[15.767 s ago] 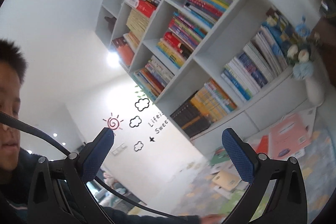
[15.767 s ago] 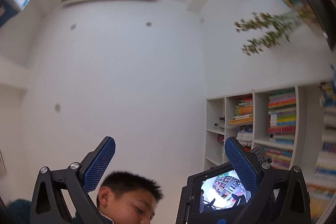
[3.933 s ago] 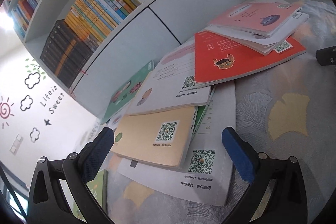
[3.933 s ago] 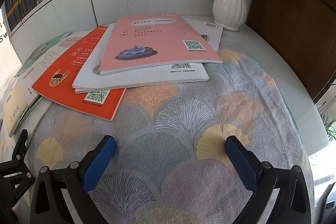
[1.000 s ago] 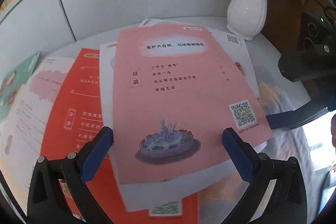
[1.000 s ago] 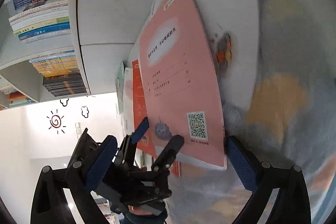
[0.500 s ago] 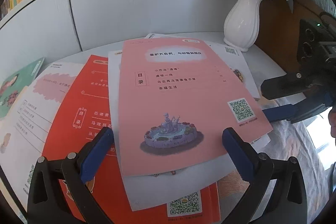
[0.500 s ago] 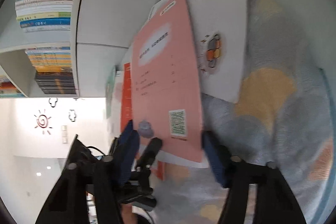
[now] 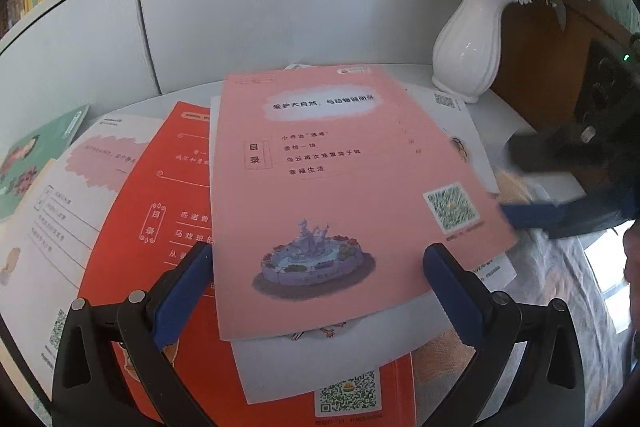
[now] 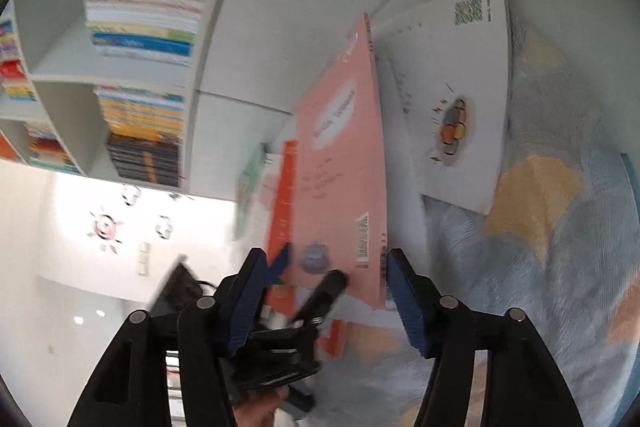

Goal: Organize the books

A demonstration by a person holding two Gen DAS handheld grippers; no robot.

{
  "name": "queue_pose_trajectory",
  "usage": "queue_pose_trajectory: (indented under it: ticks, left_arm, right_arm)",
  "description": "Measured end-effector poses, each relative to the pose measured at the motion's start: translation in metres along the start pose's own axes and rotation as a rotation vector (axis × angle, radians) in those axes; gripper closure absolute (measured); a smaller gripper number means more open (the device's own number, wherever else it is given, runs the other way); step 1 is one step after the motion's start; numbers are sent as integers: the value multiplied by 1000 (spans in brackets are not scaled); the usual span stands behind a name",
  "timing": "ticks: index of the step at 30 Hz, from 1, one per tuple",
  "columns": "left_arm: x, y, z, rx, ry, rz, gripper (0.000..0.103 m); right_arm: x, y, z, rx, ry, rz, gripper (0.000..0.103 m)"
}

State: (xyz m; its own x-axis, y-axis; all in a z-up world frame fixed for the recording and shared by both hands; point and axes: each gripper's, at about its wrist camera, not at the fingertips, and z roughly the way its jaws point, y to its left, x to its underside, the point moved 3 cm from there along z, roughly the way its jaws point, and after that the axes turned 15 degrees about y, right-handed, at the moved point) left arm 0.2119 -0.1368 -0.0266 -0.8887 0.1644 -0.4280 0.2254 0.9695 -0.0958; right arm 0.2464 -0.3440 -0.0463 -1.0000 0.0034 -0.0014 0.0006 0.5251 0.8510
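Since half a second back, the right gripper [image 10: 334,279] has its jaws spreading a bit wider, with the pink book [image 9: 340,187] edge between its pads [image 10: 404,303]; can't tell if they actually press it. That book sits on top of the white book [image 9: 304,359] and red book [image 9: 168,227], its right side tilted up. Left gripper [image 9: 316,291] hangs spread wide over the pile, gripping nothing.

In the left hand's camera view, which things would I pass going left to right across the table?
Green book → white book → red book → pink book → white vase → right gripper.
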Motion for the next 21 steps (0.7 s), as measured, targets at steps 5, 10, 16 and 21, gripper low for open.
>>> queue_pose_trajectory:
  ticks: [5,10,16,21]
  left_arm:
    - [4,28,-18,156,4,-123,0]
    - [4,77,-36,273,24,-295,1]
    - [1,77,-36,390,40,-342,1]
    - [2,65,-36,377,91,-264,1]
  right_arm:
    - [-7,-10,10,-60,-3,49,39]
    - [-7,-1,18,-133,35,24,77]
    - [-20,1,57,-85,102,77,88]
    - [-13,-1,52,-120,47,110,96]
